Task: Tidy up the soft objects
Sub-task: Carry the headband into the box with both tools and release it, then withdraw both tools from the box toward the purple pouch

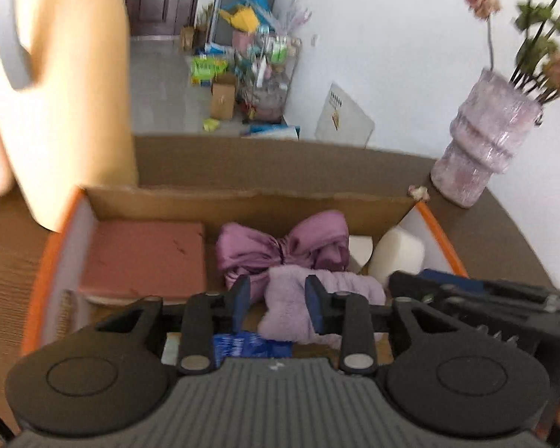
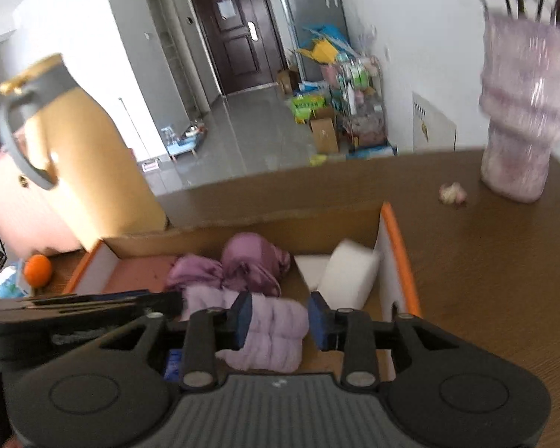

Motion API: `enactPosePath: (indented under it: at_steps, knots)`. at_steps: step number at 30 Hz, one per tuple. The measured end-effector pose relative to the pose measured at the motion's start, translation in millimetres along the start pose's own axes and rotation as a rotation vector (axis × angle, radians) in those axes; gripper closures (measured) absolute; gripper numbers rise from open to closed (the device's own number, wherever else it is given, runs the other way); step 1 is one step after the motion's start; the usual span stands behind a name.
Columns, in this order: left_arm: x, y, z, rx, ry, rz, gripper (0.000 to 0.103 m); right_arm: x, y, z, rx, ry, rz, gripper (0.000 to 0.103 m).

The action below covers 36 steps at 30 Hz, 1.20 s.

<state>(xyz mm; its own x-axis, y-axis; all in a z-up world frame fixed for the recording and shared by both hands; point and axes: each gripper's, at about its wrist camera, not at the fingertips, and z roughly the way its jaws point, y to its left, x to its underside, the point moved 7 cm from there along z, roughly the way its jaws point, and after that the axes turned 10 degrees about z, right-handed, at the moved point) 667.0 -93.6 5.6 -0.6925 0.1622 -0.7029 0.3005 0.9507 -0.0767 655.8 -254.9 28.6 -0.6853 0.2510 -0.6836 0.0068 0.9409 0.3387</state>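
An open cardboard box (image 1: 242, 201) with orange edges stands on the brown table. In it lie a rust-pink foam pad (image 1: 145, 257) at the left, a purple satin bow (image 1: 280, 246) in the middle, a white sponge (image 1: 395, 254) at the right, and a fluffy lilac cloth (image 1: 291, 298) at the front. My left gripper (image 1: 278, 298) hovers open over the cloth's left end. My right gripper (image 2: 280, 321) is open over the same lilac cloth (image 2: 265, 332), whose right end lies between the pads, clear of the right pad. A blue packet (image 1: 250, 343) shows under the cloth.
A tall yellow jug (image 2: 82, 171) with a grey handle stands just behind the box's left corner. A pink ribbed vase (image 2: 519, 142) with flowers is at the table's far right, with a fallen flower head (image 2: 453, 192) beside it. An orange (image 2: 37, 268) lies left of the box.
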Motion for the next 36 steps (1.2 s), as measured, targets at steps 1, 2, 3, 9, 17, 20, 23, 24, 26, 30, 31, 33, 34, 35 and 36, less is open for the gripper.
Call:
enactPosePath:
  at_steps: [1, 2, 3, 9, 17, 20, 23, 24, 26, 30, 31, 33, 34, 35, 36]
  knots:
    - [-3, 2, -16, -0.01, -0.021, 0.012, 0.062, -2, 2, -15, 0.001, -0.018, -0.02, 0.062]
    - [-5, 4, -31, -0.022, -0.042, 0.026, 0.06, -5, 2, -29, 0.003, -0.036, -0.042, 0.058]
    - [-6, 6, -50, -0.042, -0.071, 0.049, 0.054, -8, 3, -46, 0.004, -0.065, -0.068, 0.048]
    - [31, 24, -176, -0.259, -0.355, 0.232, 0.019, 7, -13, -154, 0.026, -0.279, -0.194, 0.021]
    - [89, 14, -263, -0.332, -0.552, 0.179, 0.004, 47, 3, -228, 0.007, -0.416, -0.258, 0.011]
    - [104, 9, -282, -0.333, -0.559, 0.166, 0.004, 63, 11, -247, -0.002, -0.445, -0.258, 0.011]
    - [129, 9, -305, -0.331, -0.591, 0.148, 0.003, 93, 11, -266, -0.016, -0.477, -0.239, 0.011]
    - [141, 8, -312, -0.324, -0.602, 0.147, 0.002, 108, 10, -271, -0.024, -0.483, -0.229, 0.01]
    - [177, 3, -327, -0.325, -0.618, 0.155, 0.002, 149, 2, -279, -0.043, -0.479, -0.218, 0.009]
    - [259, -7, -343, -0.346, -0.618, 0.167, 0.0, 234, -10, -295, -0.06, -0.464, -0.243, 0.009]
    - [278, -9, -343, -0.356, -0.601, 0.164, 0.0, 253, -13, -298, -0.069, -0.459, -0.253, 0.009]
    - [318, -12, -343, -0.362, -0.547, 0.148, 0.0, 294, -18, -305, -0.081, -0.436, -0.284, 0.009]
    - [336, -12, -344, -0.362, -0.527, 0.128, 0.0, 313, -22, -310, -0.083, -0.435, -0.277, 0.009]
    - [354, -14, -346, -0.359, -0.502, 0.121, 0.0, 331, -27, -315, -0.085, -0.428, -0.253, 0.009]
    - [369, -15, -348, -0.357, -0.483, 0.126, 0.0, 348, -31, -319, -0.09, -0.403, -0.229, 0.009]
